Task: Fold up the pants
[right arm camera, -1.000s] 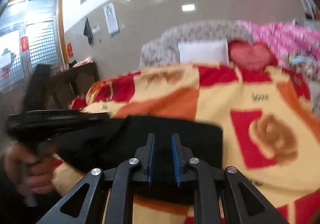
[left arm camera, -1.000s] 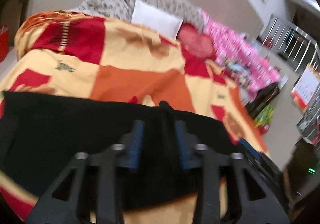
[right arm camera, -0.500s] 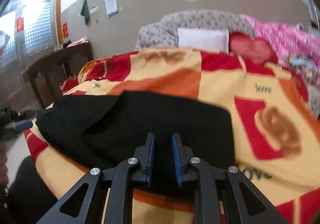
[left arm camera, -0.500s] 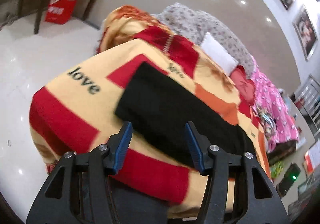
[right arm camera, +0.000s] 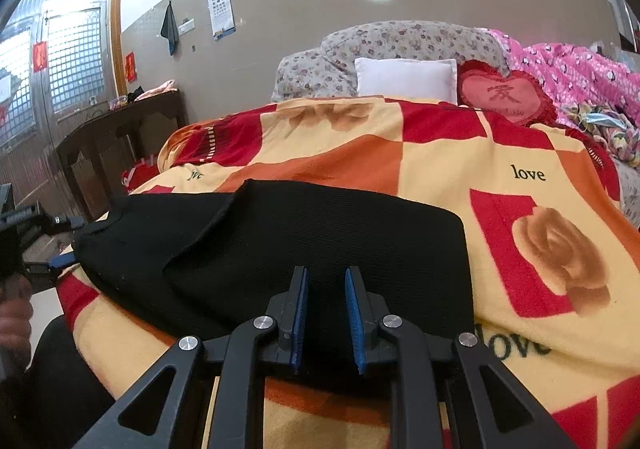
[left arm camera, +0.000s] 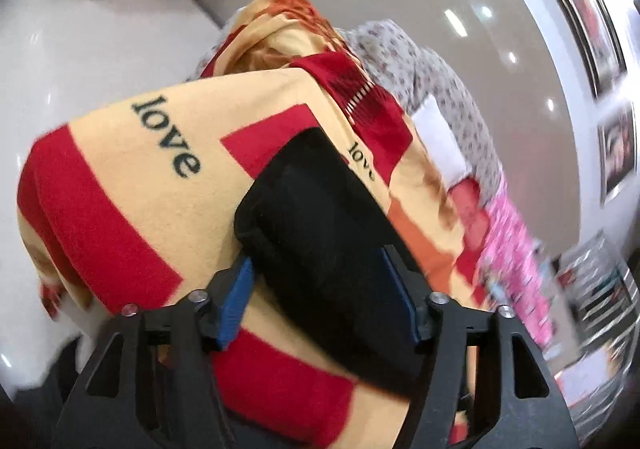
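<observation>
Black knit pants (right arm camera: 312,237), folded flat on red, orange and yellow "love" blanket (right arm camera: 532,177); left gripper (left arm camera: 320,293) jaws just widening, straddling one end unpressed; right gripper (right arm camera: 325,313) narrowly parted over near edge, grip unclear

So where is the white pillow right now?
In the right wrist view the white pillow stands at the far end of the bed, against the floral cushion, just left of the red heart-shaped cushion.

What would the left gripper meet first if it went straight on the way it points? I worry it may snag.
Probably the black pants: the left gripper has just been opening, and its jaws straddle the folded end. The love blanket lies beneath; depth is unclear.
</observation>
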A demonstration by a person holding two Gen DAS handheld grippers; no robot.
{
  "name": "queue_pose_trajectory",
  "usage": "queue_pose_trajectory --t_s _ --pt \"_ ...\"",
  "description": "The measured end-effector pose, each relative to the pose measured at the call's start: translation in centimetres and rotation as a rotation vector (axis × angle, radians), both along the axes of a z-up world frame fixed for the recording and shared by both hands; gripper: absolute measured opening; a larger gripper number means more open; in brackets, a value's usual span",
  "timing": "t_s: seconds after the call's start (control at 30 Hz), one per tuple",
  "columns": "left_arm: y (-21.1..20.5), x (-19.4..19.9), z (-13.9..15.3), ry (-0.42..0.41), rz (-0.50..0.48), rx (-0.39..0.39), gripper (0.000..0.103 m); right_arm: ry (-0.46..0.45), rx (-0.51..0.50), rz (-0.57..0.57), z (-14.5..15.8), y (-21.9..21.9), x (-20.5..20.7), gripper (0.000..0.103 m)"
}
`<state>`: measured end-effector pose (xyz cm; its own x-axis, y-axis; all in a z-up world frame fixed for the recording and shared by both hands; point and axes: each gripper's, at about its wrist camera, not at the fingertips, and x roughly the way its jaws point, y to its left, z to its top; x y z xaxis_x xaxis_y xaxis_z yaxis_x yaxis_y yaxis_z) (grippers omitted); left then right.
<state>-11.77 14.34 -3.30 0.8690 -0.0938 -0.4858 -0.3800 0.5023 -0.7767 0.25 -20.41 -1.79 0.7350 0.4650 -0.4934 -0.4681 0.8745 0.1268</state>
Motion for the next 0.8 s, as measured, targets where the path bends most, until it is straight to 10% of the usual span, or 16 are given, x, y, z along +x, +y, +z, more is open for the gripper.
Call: queue_pose_trajectory --t_s 0.13,0.37,0.53,0.8 --pt "0.3 0.4 -0.2 0.016 -0.006 -0.142 0.064 -0.003 0.0 -0.002 0.0 0.1 -0.1 0.018" --pt "-0.4 0.5 0.7 0.038 0.009 -0.051 0.061 -0.003 0.0 -0.001 0.0 0.0 -0.1 0.018" --pt "-0.4 0.8 0.3 0.114 0.044 0.058 0.026 -0.003 0.0 -0.001 0.0 0.1 -0.1 0.018" --pt "-1.7 0.5 0.4 0.107 0.054 0.182 0.017 -0.003 -0.001 -0.001 0.0 0.1 -0.1 0.018"
